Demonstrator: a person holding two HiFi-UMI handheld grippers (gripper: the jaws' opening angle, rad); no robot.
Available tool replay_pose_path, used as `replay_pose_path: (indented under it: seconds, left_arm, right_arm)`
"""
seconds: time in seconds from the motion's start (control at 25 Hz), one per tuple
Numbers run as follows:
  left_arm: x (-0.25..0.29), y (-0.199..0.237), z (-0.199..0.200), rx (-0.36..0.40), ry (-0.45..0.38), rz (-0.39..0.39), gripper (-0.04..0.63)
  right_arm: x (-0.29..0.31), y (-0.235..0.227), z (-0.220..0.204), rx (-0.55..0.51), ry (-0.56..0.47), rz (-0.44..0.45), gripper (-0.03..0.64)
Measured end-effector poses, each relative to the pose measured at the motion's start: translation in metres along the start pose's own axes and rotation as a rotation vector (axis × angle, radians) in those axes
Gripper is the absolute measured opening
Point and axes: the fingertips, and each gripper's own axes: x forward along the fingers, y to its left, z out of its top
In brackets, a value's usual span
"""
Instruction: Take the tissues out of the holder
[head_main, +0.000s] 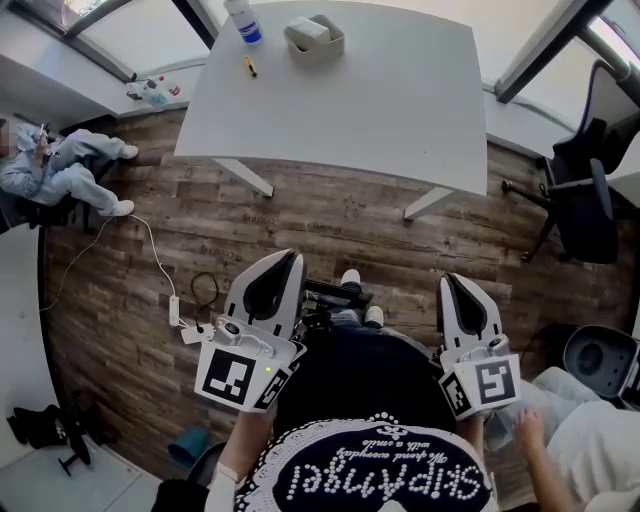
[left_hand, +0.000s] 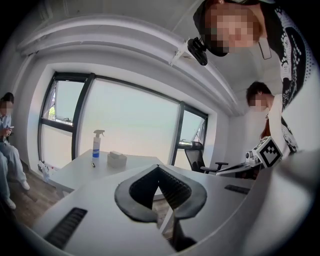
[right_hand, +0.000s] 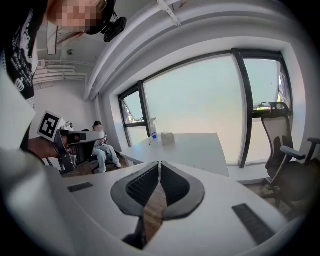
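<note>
White table (head_main: 400, 120) ahead, wide wood floor (head_main: 330, 225) between its near edge and the person, left gripper (head_main: 286, 258) and right gripper (head_main: 450, 281) low by the body, aimed tableward, both jaws together, empty, holder (head_main: 330, 48) with tissues (head_main: 307, 30) at the table's far edge.

White table (head_main: 380, 110) — brown wood-plank floor (head_main: 330, 230) — beige tissue holder (head_main: 327, 50).
</note>
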Motion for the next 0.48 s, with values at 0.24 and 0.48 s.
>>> replay_pose_path:
  seconds: [0.24, 0.48]
  left_arm:
    - [0.000, 0.019, -0.002, -0.006, -0.002, -0.005, 0.002]
    - [-0.006, 0.030, -0.001, -0.016, -0.007, 0.000, 0.002]
  right_arm:
    - [0.013, 0.012, 0.001, -0.002, 0.005, -0.008, 0.024]
    - [0.017, 0.021, 0.004, -0.011, 0.013, -0.008, 0.025]
